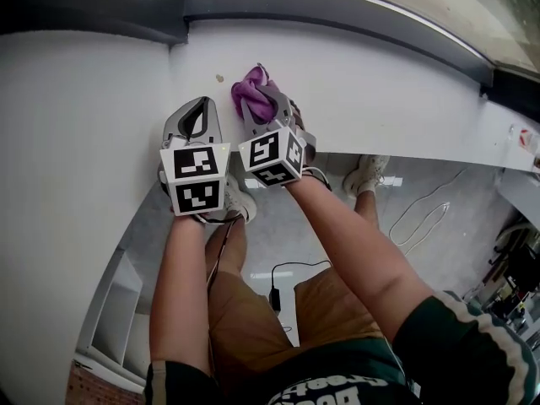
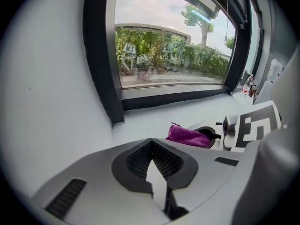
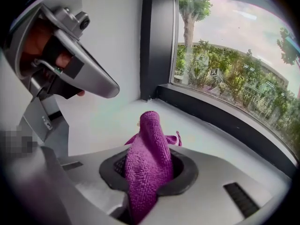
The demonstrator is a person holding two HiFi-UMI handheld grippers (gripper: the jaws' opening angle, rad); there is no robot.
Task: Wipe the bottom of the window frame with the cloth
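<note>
Purple microfibre cloth [image 3: 150,139] is clamped in the right gripper [image 3: 149,172], the left gripper [image 2: 151,146] is closed empty, and wiping appears pending: advance the cloth to the dark bottom window-frame rail [image 1: 337,11], upper centre.

Cloth [image 3: 149,163]: purple microfibre, bunched into a peaked wad. It was pinched in the right hand-held gripper [image 3: 148,175], loose end standing up past the jaws, over the white sill [image 3: 108,121]; contact unclear. Window frame [image 3: 225,121]: dark, bottom rail along the sill's far edge, apart from cloth.
</note>
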